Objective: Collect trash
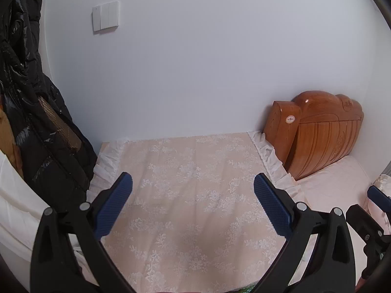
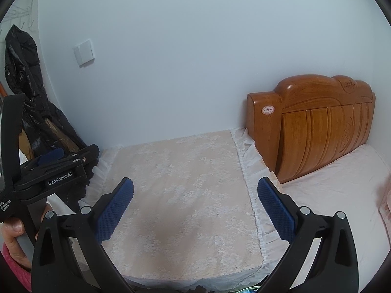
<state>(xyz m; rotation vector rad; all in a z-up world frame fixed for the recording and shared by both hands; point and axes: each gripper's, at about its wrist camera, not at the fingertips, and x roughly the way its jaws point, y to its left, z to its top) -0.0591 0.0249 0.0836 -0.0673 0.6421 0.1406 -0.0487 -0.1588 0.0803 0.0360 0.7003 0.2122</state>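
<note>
- While both tools hang above a lace-covered counter [image 1: 195,195], the left hand-held gripper [image 1: 193,183] has its blue pads [image 1: 114,207] spread wide with nothing between them.
- The right hand-held gripper [image 2: 195,188] is spread just as wide and also holds nothing; its pads [image 2: 276,210] frame bare lace cloth.
- No trash shows on the lace cover; only a blurred green and blue scrap [image 2: 246,289] peeks in at the very bottom edge, too cut off to identify.
- A carved wooden headboard [image 2: 317,124] stands just to the right of the counter, against the pale wall [image 2: 195,48], with a bed [image 2: 330,195] in pink sheeting below it.
- A black puffer jacket [image 1: 29,97] hangs at the left, touching the counter's ruffled edge.
- A white light switch [image 1: 105,15] sits on the wall above.
- In the right wrist view a hand [image 2: 12,239] in a pink sleeve grips the left tool's handle.
</note>
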